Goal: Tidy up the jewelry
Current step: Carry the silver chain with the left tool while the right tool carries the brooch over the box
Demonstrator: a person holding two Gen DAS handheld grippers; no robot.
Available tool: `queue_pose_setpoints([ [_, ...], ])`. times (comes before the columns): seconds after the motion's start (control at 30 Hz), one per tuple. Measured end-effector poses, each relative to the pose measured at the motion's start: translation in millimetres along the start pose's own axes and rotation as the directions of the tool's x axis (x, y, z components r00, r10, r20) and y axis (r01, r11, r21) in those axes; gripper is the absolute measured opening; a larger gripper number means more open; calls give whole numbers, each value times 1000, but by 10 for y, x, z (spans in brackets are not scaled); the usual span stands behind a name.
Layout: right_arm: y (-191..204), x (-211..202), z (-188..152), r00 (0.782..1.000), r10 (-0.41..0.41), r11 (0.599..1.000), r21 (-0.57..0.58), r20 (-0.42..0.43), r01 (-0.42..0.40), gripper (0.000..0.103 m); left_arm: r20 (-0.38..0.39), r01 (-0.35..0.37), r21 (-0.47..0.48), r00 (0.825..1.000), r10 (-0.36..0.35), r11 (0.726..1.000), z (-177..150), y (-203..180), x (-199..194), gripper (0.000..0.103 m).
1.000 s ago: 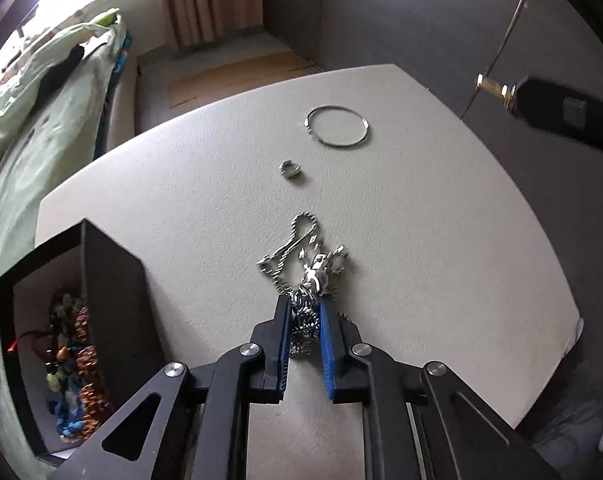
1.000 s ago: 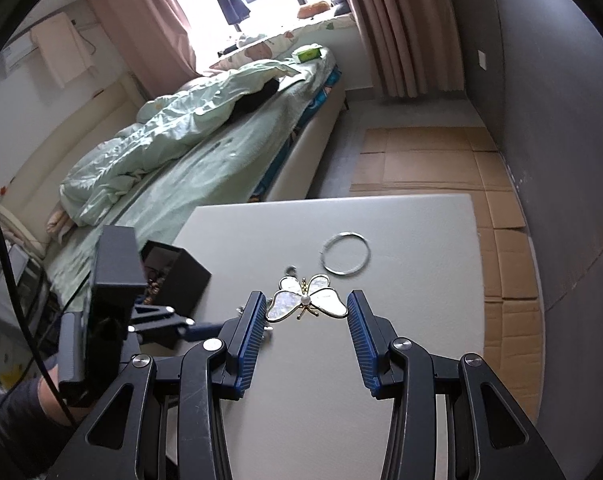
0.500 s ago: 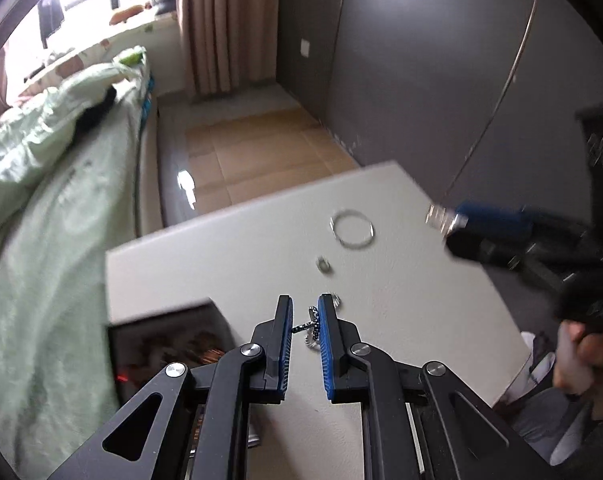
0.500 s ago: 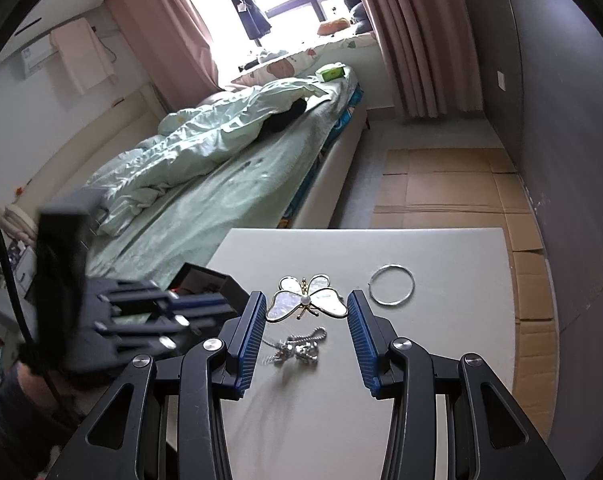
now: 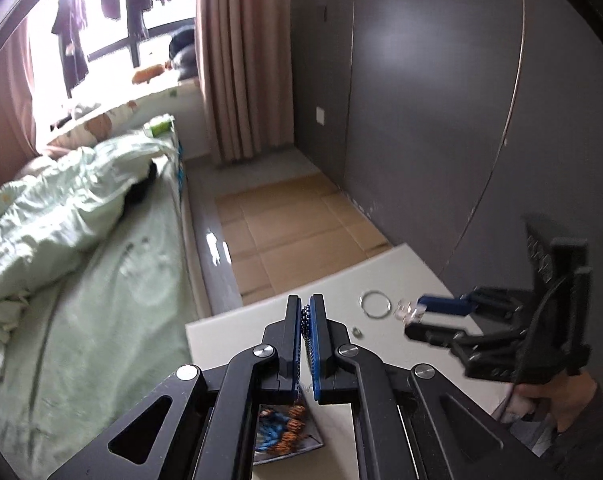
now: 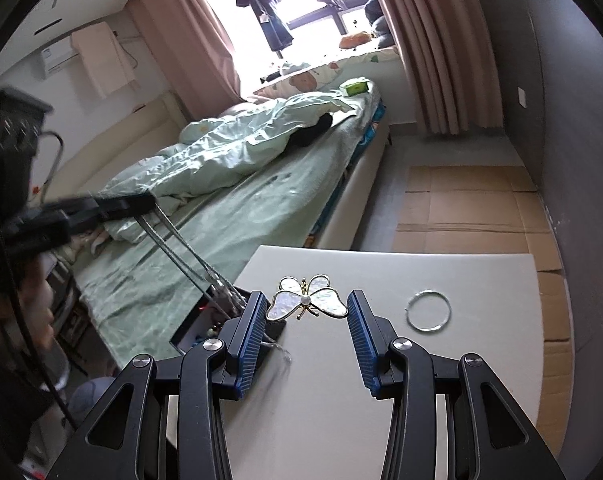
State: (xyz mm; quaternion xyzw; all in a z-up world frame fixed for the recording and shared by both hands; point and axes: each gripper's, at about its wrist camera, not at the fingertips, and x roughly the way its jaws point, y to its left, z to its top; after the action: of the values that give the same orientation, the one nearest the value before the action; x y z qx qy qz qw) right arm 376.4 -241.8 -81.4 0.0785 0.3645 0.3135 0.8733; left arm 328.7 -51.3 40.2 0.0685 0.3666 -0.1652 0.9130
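My left black gripper with blue pads: raised, jaws pinched shut. My right black, blue-padded gripper: jaws partly spread, gripping.

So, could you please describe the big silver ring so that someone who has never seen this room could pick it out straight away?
Start at the white table beside the bed. Toward its far right side, to the right of the butterfly brooch between the right gripper's fingers, lies the silver ring. It is a plain thin hoop lying flat, far larger than the tiny ring nearby.

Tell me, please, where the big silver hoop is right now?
The hoop lies flat on the white table, right of the butterfly brooch in the right wrist view.
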Motion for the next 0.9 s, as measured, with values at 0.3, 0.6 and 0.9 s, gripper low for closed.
queue_pose_setpoints([
  [0.3,160,87,55,999,29,999,-22,27,-29,43,77,-62,4,995,62,998,180,236,-411,2],
  [0.6,434,162,90,994,101,994,-43,43,-99,43,47,-72,-47,996,74,996,3,504,-251,2],
  [0.9,604,419,57,996,93,993,-69,-20,-94,43,-23,-55,-115,998,52,992,-418,695,234,2],
])
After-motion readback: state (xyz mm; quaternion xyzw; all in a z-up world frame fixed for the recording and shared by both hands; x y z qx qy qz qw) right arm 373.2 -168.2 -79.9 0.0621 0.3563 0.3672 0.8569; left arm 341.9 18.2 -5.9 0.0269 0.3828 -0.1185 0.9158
